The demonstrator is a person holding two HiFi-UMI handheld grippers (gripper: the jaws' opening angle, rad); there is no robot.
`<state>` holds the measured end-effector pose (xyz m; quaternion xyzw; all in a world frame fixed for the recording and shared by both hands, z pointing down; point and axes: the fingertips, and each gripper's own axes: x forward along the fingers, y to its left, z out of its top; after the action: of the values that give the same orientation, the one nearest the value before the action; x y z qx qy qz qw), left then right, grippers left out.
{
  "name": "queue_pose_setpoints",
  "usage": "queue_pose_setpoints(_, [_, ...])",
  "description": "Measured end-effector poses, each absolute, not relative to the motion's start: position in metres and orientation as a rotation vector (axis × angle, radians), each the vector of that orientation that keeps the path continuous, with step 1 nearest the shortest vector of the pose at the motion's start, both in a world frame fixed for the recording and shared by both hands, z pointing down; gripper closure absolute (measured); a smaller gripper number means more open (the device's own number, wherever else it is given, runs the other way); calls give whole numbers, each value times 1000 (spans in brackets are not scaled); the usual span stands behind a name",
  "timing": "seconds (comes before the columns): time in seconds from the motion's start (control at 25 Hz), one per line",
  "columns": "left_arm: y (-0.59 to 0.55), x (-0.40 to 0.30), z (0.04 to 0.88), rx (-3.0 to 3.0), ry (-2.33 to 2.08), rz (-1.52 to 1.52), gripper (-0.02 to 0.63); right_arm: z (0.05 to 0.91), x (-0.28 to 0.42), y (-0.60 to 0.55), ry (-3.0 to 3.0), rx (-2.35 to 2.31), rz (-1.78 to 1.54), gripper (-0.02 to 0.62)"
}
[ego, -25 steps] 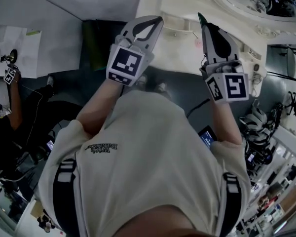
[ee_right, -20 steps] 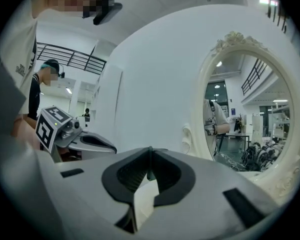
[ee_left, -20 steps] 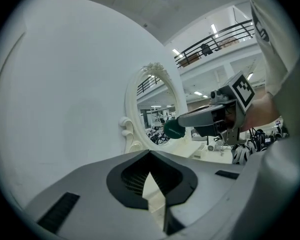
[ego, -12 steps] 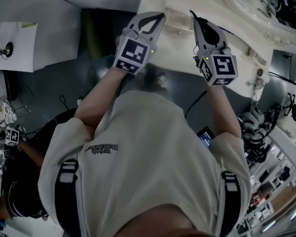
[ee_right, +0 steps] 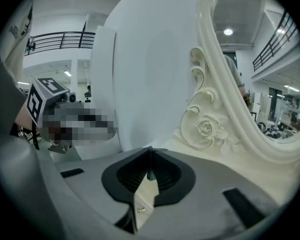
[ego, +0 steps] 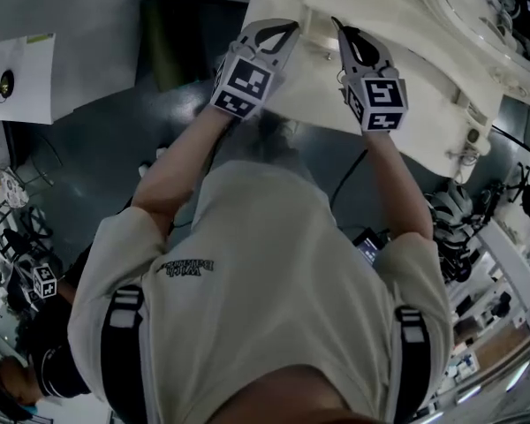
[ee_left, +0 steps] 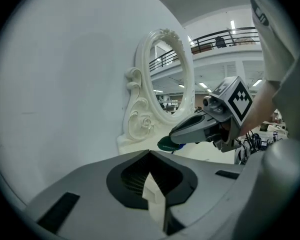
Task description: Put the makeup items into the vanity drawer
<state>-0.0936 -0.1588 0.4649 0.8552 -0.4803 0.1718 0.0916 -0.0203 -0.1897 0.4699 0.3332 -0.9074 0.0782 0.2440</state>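
Left gripper (ego: 287,26): jaws closed tip to tip, with nothing I can name between them; it is over the front edge of the desk (ego: 415,104).
Right gripper (ego: 336,23): jaws almost closed on a green-tipped makeup item (ee_left: 169,144); it is near the left gripper, not touching.
Mirror (ee_left: 165,79): upright, close behind.
Floor (ego: 97,148): open beside the desk.

A small dark green makeup item (ee_left: 166,144), with only its rounded end showing, sits pinched between the tips of the right gripper's (ego: 338,26) fingers, held just above the cream-white, ornately carved vanity desk (ego: 406,95).
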Motion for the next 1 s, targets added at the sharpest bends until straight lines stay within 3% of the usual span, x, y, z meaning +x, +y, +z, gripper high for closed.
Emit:
queue_pose_setpoints(0.52, [-168, -90, 536, 2429, -1319, 611, 591, 545, -21, -194, -2350, 818, 277, 571])
queue_pose_setpoints(0.72, [-168, -86, 550, 2416, -1296, 625, 592, 563, -19, -194, -2319, 789, 318, 525])
queue_pose_setpoints(1.0, [-166, -83, 550, 2411, -1284, 630, 591, 565, -18, -190, -2313, 787, 349, 522])
